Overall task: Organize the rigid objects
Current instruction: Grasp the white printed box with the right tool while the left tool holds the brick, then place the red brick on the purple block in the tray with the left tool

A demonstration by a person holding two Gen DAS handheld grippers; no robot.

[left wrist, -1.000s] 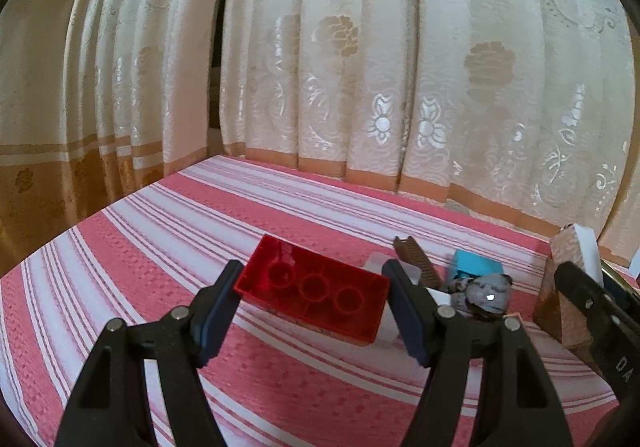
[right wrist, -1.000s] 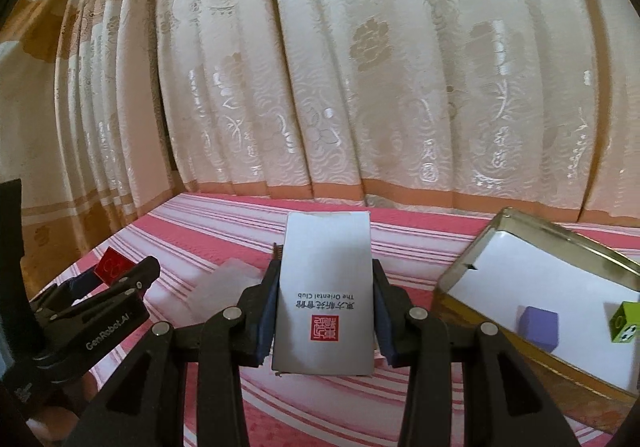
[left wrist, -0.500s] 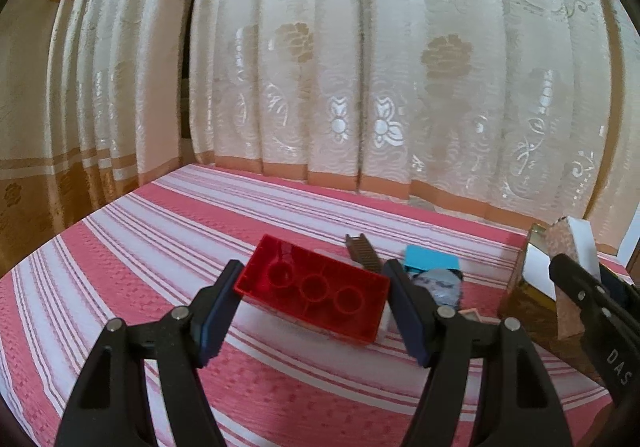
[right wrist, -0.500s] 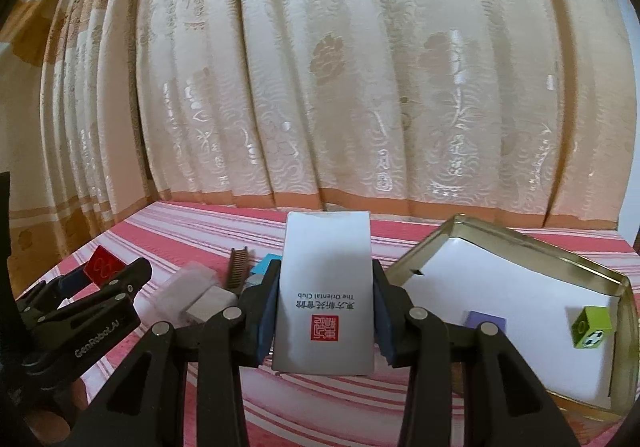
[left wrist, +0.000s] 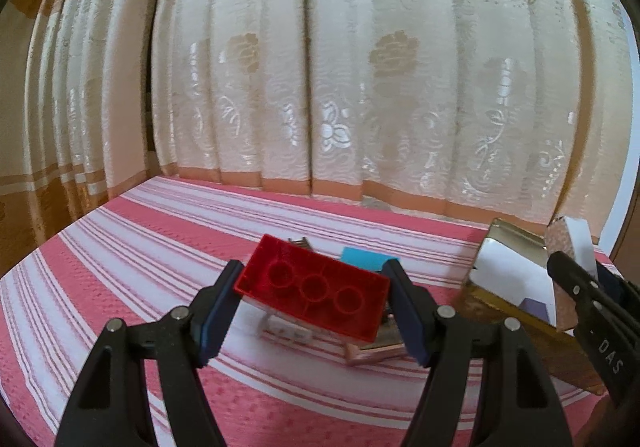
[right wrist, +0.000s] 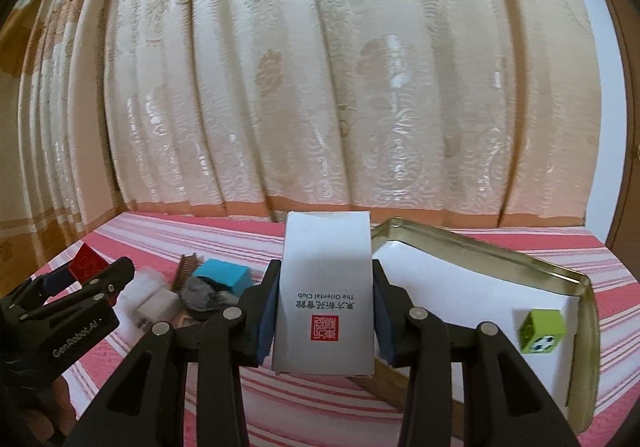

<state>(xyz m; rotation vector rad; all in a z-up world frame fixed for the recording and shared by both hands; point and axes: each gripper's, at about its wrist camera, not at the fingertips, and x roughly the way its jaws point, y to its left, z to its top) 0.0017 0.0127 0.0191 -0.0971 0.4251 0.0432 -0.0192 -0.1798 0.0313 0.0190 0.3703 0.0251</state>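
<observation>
Here a red toy brick (left wrist: 312, 293) is clamped in the left gripper (left wrist: 314, 311) jaws, and a white card box (right wrist: 325, 297) is gripped by the right gripper (right wrist: 322, 317), beside the gold tin (right wrist: 576, 279).

Both wrist cameras sit low, facing the curtain (left wrist: 360, 87); each sees the gold tin (right wrist: 480, 247), left view from farther left.

The right gripper (right wrist: 322, 311) clamps an upright white box (right wrist: 325, 293) printed "The Oriental Club". Behind it lies a gold tin (right wrist: 520, 261) holding a green cube (right wrist: 541, 330). At left, the left gripper (right wrist: 86, 279) pinches a red brick (right wrist: 85, 267), near a blue block (right wrist: 224, 274) on the striped cloth (right wrist: 320, 407).
</observation>
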